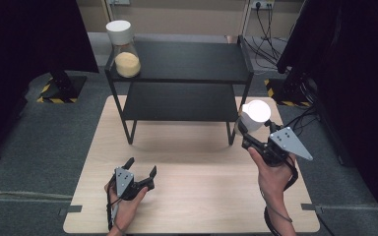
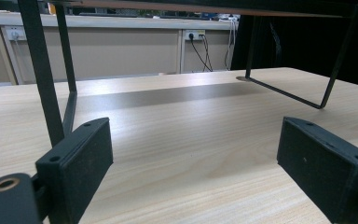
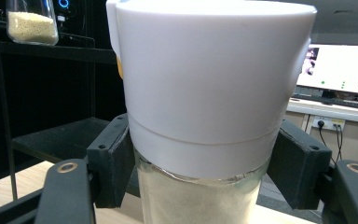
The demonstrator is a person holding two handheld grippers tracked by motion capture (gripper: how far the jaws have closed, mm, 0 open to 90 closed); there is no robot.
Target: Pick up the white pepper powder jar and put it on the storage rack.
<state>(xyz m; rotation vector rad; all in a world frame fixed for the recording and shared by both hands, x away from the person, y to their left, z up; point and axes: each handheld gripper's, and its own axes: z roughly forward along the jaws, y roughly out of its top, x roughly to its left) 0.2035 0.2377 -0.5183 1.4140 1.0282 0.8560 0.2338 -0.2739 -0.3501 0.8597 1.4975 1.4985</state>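
Pale wooden table (image 1: 192,196) carries a black two-tier metal shelf rack (image 1: 187,64) along its far half, legs standing on the tabletop. White-capped glass jar of yellow grains (image 1: 123,49) sits on the rack's top tier, far left corner. White-lidded glass jar of pale powder (image 1: 252,117) is at the rack's front right leg, off the table surface, clamped between the jaws of the right gripper (image 1: 248,135); probably just clear of the leg, hard to tell from above. Left gripper (image 1: 140,167) rests near the table's front left, well apart from the rack, jaws spread and facing it, bare tabletop between them.
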